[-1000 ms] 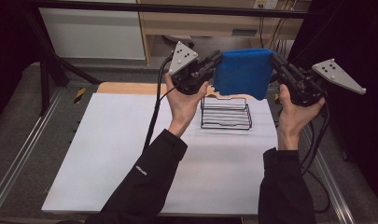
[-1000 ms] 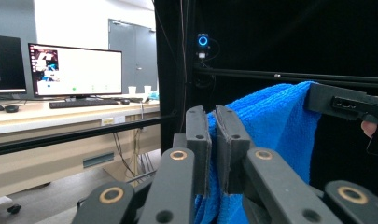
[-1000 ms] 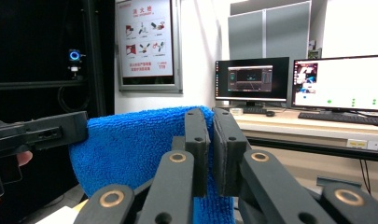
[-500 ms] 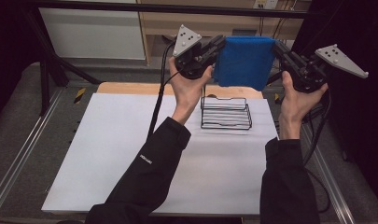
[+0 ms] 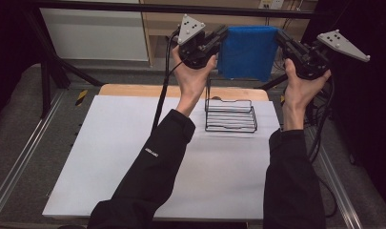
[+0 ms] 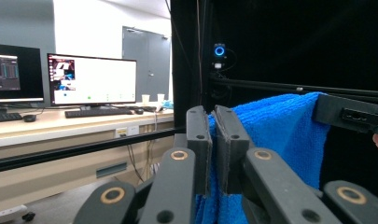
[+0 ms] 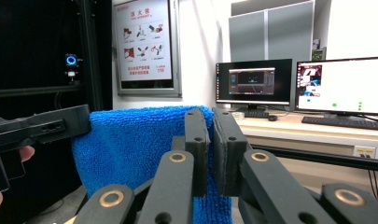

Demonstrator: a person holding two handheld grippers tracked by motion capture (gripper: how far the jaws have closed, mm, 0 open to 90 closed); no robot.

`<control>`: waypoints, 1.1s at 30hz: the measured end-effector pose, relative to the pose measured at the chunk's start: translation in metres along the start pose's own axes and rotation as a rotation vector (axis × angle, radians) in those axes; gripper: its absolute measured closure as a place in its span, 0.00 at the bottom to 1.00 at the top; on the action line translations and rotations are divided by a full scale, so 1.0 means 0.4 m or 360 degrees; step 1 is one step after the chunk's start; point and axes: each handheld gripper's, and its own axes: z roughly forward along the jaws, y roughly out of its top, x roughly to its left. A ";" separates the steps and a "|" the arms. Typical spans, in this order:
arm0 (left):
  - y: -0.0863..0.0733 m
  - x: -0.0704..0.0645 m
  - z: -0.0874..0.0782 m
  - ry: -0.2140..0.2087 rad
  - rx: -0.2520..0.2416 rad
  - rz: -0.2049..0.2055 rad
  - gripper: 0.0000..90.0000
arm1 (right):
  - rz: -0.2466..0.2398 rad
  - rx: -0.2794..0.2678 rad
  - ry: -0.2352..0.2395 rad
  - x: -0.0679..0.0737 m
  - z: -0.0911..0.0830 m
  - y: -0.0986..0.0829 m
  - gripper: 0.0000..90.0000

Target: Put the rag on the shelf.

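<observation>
The blue towel hangs spread in the air between the left gripper and the right gripper, each with its jaws clamped on a top corner. Placing it remains (probably on the wire rack standing below the jaws on the table). There is free room beneath the towel's lower edge, though the dark frame stands close beyond the jaws.

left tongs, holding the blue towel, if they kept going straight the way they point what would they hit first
Most likely the right tongs. The left tongs, shut on the blue towel, point along its top edge toward the opposite corner, where the right tongs grip it. Depth is hard to judge.
</observation>
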 end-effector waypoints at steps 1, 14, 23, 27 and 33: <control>-0.003 0.004 0.003 0.0007 0.0002 0.0006 0.94 | -0.0005 0.0004 0.0002 -0.002 0.005 -0.002 0.96; -0.048 0.041 0.040 0.0039 0.0052 0.0049 0.94 | -0.0037 0.0051 0.0005 -0.037 0.067 -0.040 0.96; -0.097 0.051 0.039 0.0035 0.0120 0.0095 0.94 | -0.0022 0.0139 0.0011 -0.055 0.073 -0.095 0.95; -0.119 0.048 0.035 0.0004 0.0146 0.0092 0.94 | -0.0025 0.0178 0.0013 -0.059 0.067 -0.118 0.95; -0.146 0.040 0.032 -0.0021 0.0159 0.0110 0.94 | -0.0017 0.0208 0.0017 -0.064 0.046 -0.144 0.95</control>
